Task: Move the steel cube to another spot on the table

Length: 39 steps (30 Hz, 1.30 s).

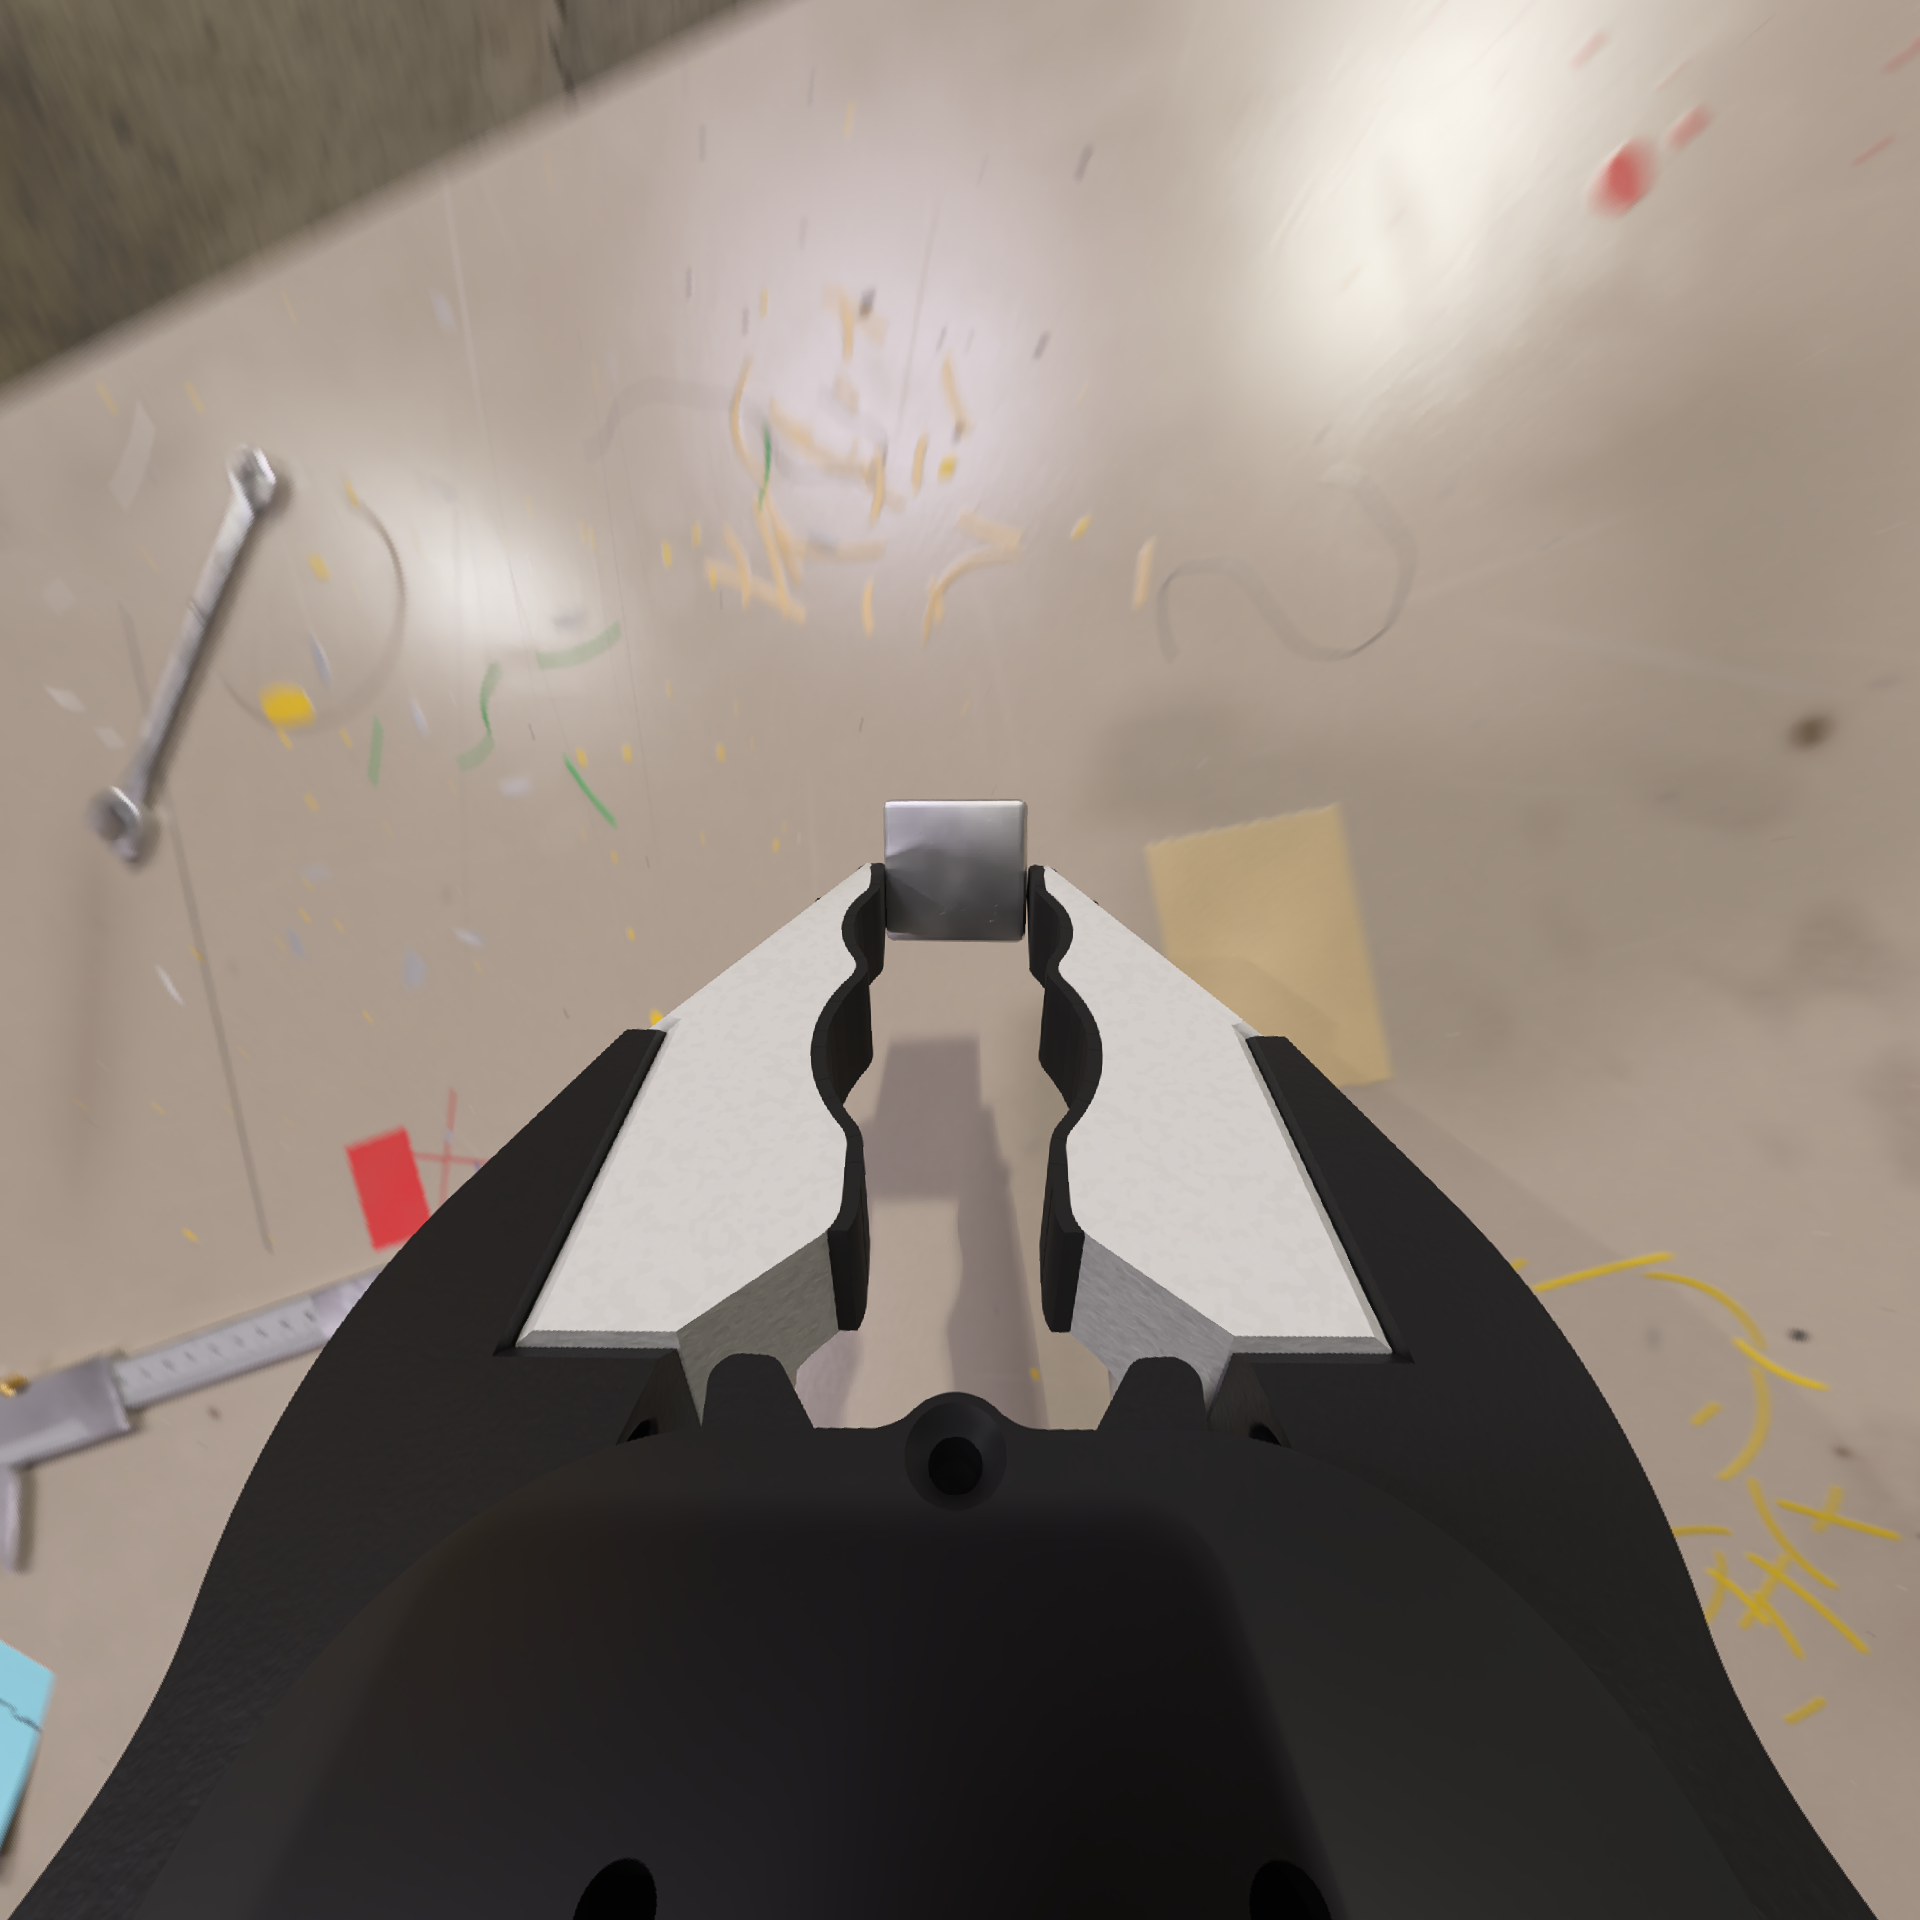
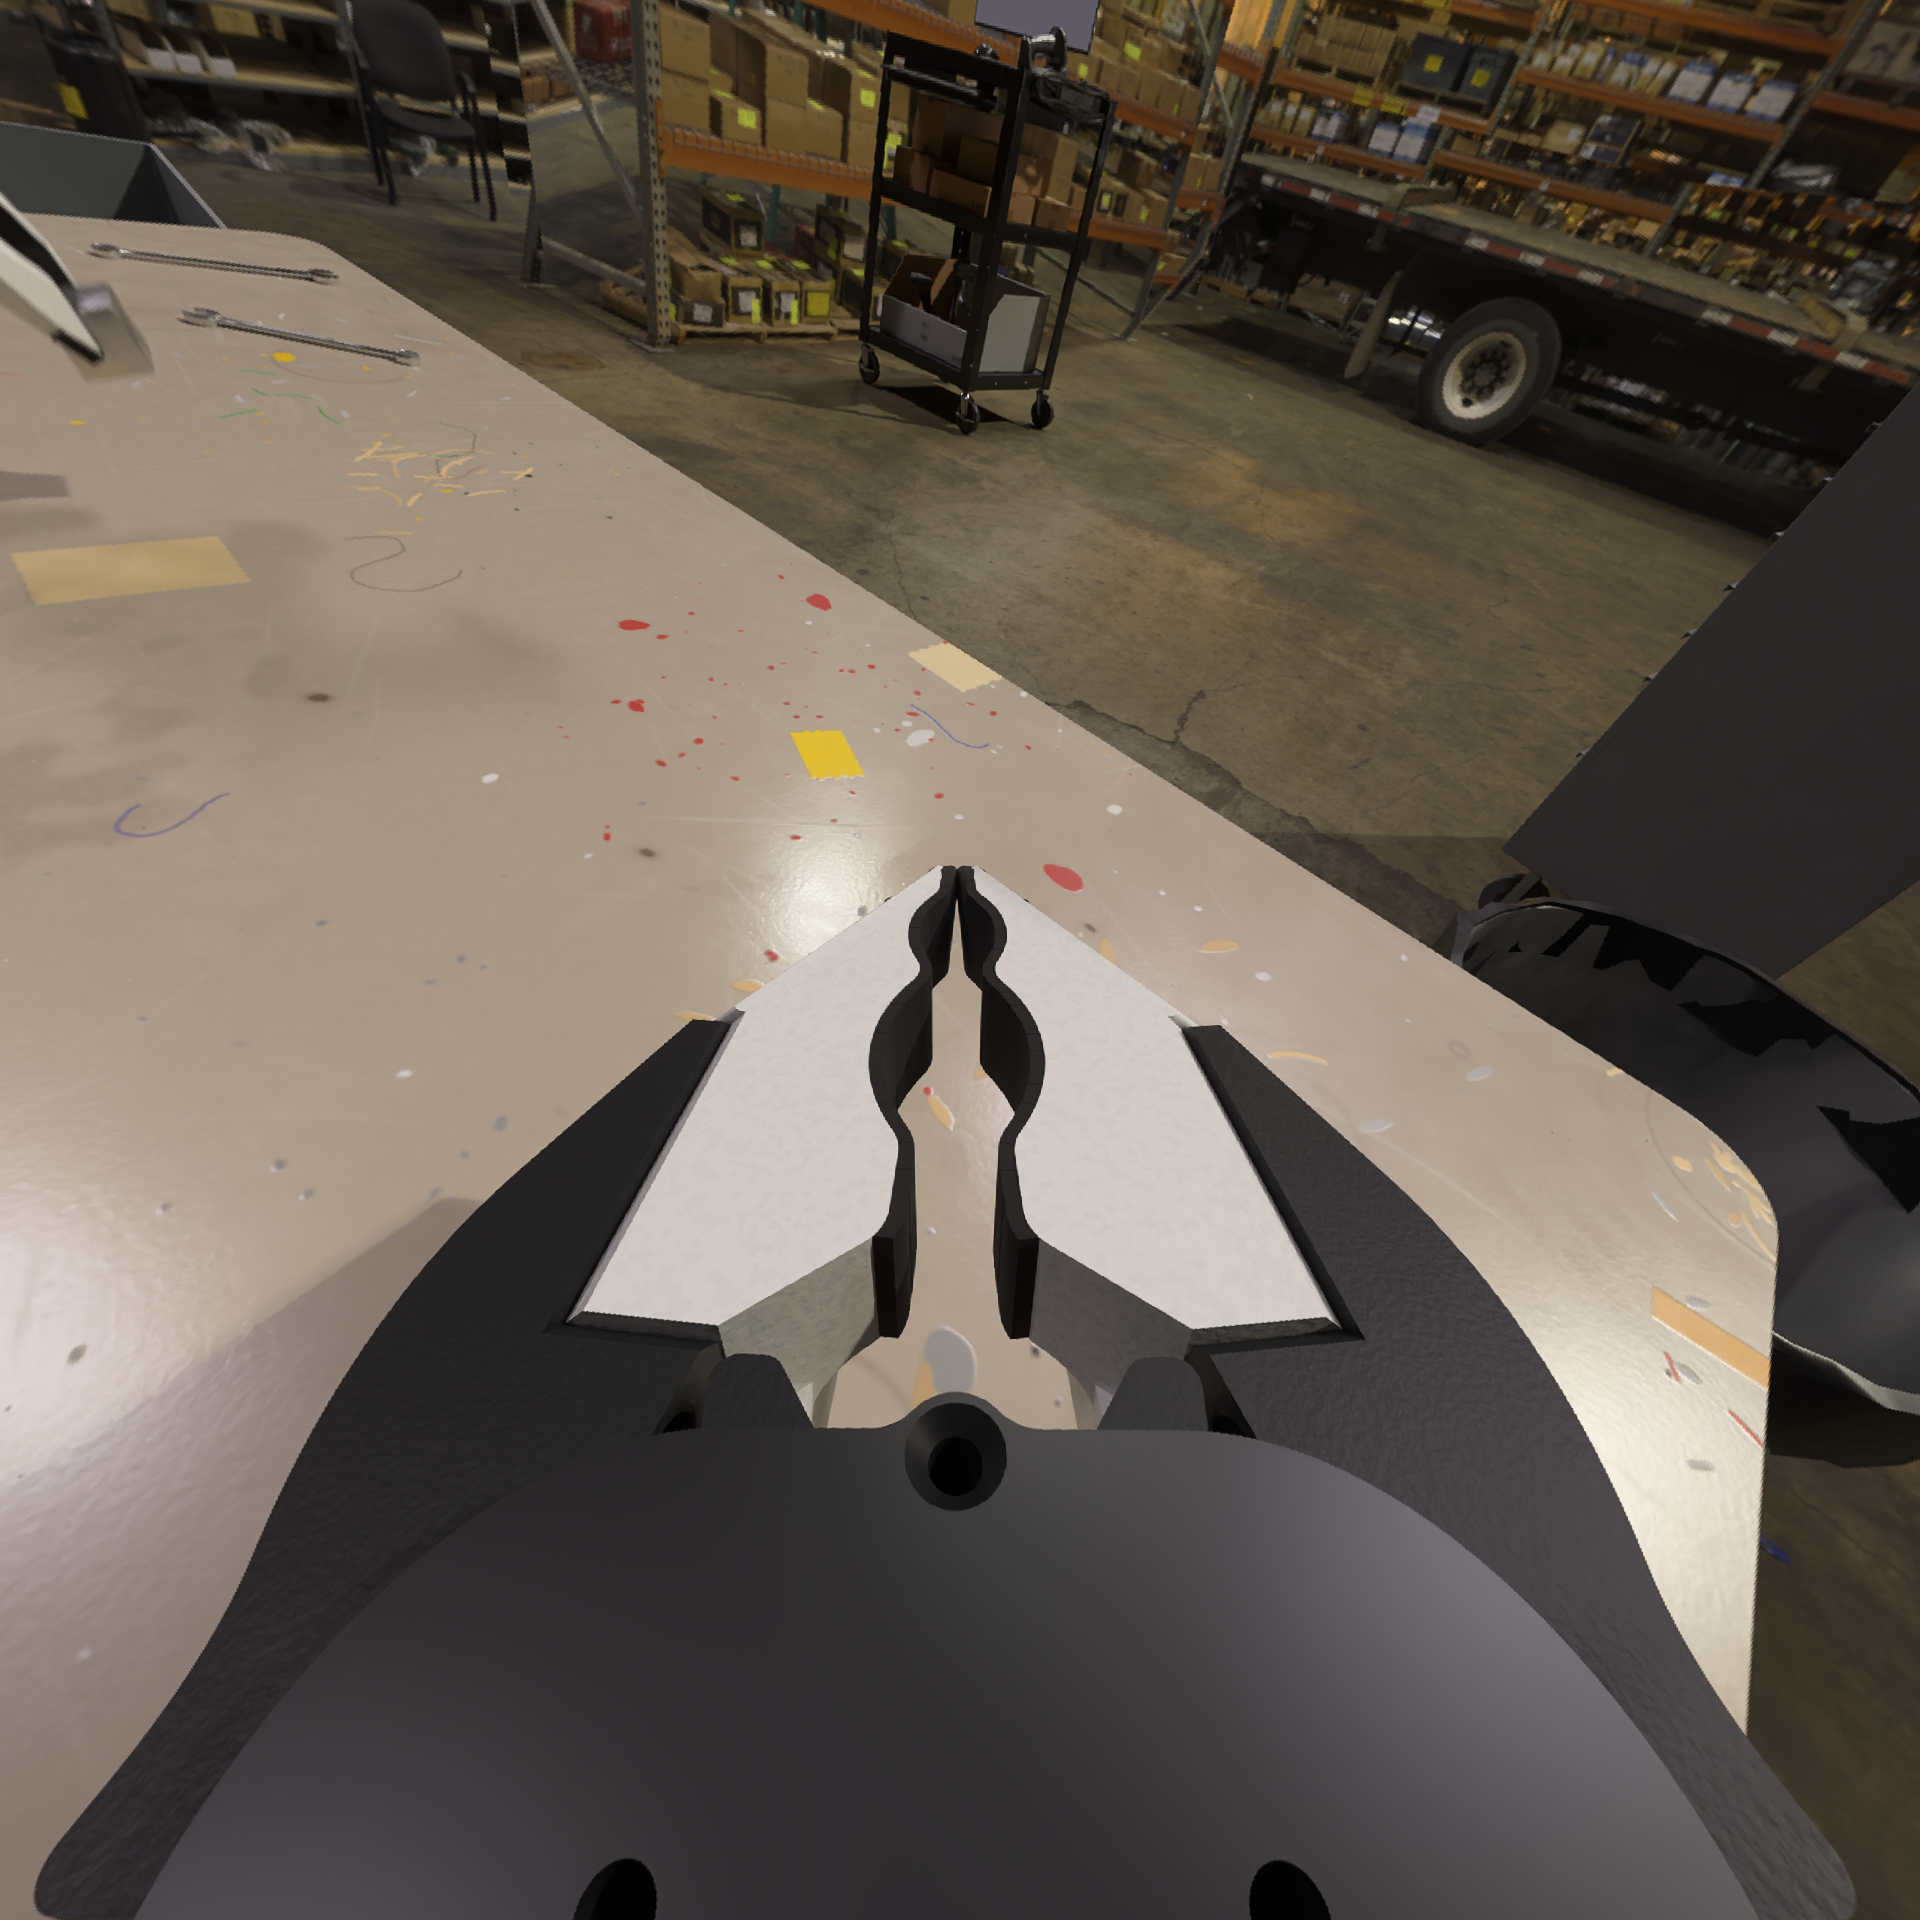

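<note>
My left gripper (image 1: 954, 902) is shut on the steel cube (image 1: 954, 871), a small shiny grey block pinched between the fingertips and held above the beige table (image 1: 1455, 416). The table below is blurred. In the right wrist view the steel cube (image 2: 114, 327) shows at the far left, held in the left gripper's white fingers (image 2: 42, 291) above the table. My right gripper (image 2: 956, 881) is shut and empty, low over the table's near right part.
A wrench (image 1: 182, 655) lies left of the cube, a caliper (image 1: 156, 1371) at the lower left. Two wrenches (image 2: 301, 338) lie at the table's far end. The table edge (image 2: 1039, 707) runs diagonally, with a floor, a cart (image 2: 977, 229) and a dark chair (image 2: 1714, 935) beyond.
</note>
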### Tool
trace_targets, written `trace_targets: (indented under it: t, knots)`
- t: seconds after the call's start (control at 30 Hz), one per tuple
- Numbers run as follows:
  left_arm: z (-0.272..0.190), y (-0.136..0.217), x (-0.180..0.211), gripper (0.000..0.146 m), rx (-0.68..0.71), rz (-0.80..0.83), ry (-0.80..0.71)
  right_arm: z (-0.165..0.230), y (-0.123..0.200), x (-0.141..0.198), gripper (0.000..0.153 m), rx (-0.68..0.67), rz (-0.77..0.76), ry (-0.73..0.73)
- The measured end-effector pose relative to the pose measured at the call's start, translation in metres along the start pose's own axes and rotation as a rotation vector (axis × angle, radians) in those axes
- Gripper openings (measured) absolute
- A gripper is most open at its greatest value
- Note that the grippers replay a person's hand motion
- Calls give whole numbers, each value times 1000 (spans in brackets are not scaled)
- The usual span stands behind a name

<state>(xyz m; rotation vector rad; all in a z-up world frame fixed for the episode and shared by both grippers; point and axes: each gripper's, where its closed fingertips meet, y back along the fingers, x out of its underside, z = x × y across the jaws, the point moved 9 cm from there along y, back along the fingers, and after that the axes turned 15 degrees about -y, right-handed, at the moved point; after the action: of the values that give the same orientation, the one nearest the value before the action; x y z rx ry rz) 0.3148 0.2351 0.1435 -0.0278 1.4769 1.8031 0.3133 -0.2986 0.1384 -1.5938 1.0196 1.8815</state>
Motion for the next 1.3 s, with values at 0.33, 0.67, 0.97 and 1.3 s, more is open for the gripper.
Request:
trace_targets:
  t: [0.33, 0.67, 0.97, 1.3]
  knots:
    - [-103, 75, -120, 27, 212, -329, -452, 0, 3, -4, 0, 1, -15, 10]
    - [-234, -20, -214, 27, 562, -293, -1051, -4, 10, -10, 0, 17, -31, 29]
    - [-271, -74, -251, 27, 689, -253, -1231, -16, 12, -9, 0, 34, -25, 4]
    - [-270, -96, -251, 26, 771, -224, -1276, -20, 9, -4, 0, 33, 1, -15]
